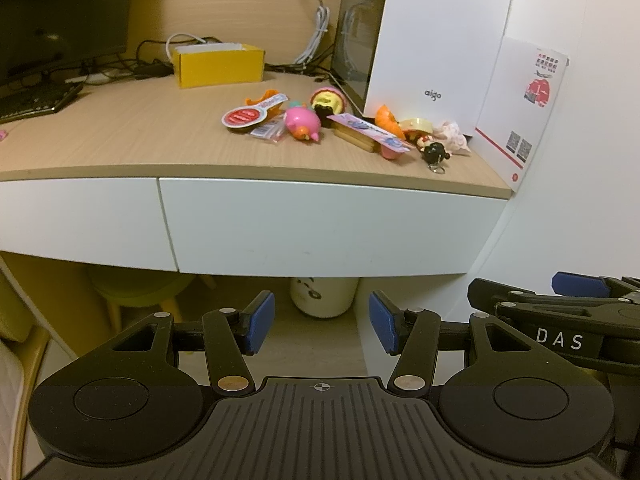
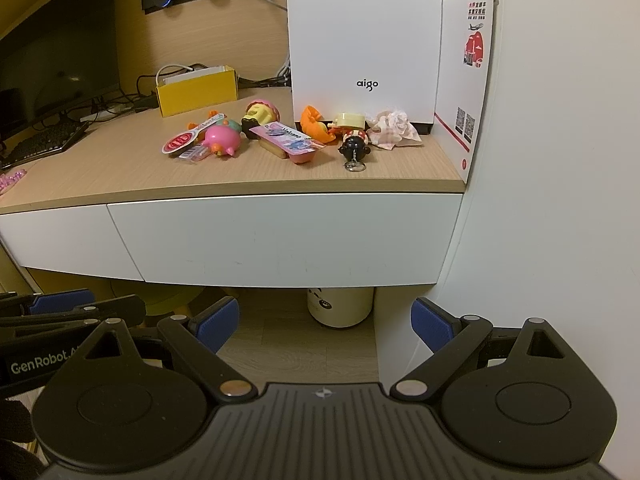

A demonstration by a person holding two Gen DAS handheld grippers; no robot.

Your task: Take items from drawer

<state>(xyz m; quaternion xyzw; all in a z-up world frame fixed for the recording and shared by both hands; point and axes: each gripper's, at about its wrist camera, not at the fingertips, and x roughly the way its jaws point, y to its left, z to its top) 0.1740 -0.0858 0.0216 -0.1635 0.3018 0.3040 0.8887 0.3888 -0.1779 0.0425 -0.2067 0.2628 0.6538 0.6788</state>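
Observation:
The white drawer point(image 1: 320, 224) point(image 2: 280, 236) under the wooden desktop is closed, its flat front facing both cameras. Several small toys lie on the desktop above it: a pink pig point(image 1: 302, 122) point(image 2: 223, 140), a red-and-white packet point(image 1: 244, 117) point(image 2: 180, 144), a pink flat package point(image 1: 368, 130) point(image 2: 286, 138), a black doll keychain point(image 1: 434, 153) point(image 2: 354, 146). My left gripper point(image 1: 322, 322) hangs open below and in front of the drawer, nothing between its blue pads. My right gripper point(image 2: 324, 326) is open beside it, also holding nothing.
A white "aigo" box point(image 1: 436, 40) point(image 2: 366, 40) and a white card point(image 1: 524, 104) point(image 2: 466, 80) stand at the desk's right end against the wall. A yellow box point(image 1: 218, 64) point(image 2: 196, 90), monitor point(image 1: 60, 16) and keyboard point(image 1: 36, 100) sit further back and left. A white bin point(image 1: 324, 296) point(image 2: 340, 306) stands under the desk.

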